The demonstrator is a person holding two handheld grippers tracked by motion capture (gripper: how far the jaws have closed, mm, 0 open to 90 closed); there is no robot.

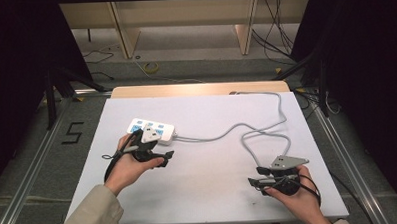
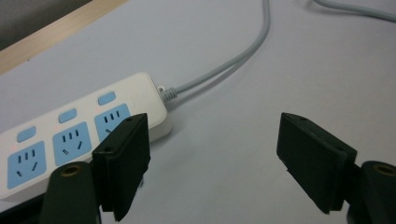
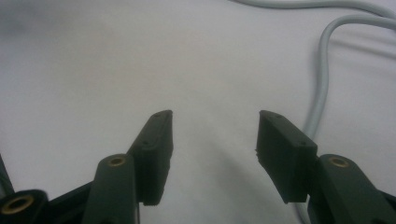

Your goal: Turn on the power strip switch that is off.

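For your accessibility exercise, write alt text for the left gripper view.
A white power strip with blue sockets lies on a white table, its grey cable running away to the upper right. The left hand-held gripper has its black jaws open in the foreground, empty.

Even overhead light on the pale lavender-grey desk [image 1: 209,191], dark curtains swallowing both sides. Soft, short shadows under the hands. Both gripper views run dim and grainy: near black jaws blurred, the grey round power cable [image 3: 322,88] soft, corners darkening.

Power strip [image 1: 152,129] lies on the table's [image 1: 209,201] left half
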